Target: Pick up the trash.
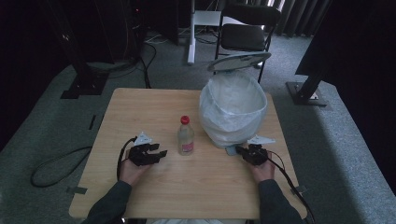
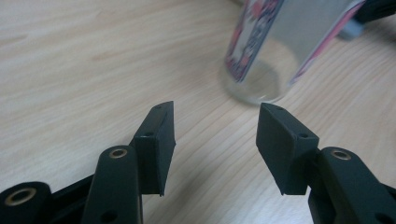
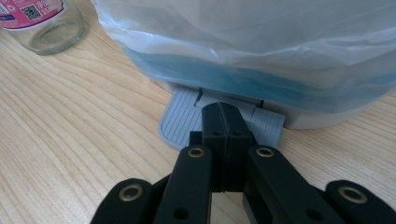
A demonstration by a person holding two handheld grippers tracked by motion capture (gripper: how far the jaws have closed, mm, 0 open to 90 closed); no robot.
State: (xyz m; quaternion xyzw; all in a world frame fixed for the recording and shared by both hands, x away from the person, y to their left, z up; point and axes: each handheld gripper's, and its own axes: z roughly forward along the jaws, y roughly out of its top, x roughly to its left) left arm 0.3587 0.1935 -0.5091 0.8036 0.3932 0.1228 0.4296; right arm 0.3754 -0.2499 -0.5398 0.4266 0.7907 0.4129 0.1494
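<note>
Black fingers (image 2: 215, 135) frame bottle (image 2: 266, 51) with pink label, writing unreadable.

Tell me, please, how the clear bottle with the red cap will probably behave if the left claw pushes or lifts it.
The bottle looks empty through its clear wall, so it is probably light. It stands tall on a narrow base, so a high push would likely tip it, and then it may roll. Its smooth wall could slip between the fingers of the left claw, which is open.
</note>
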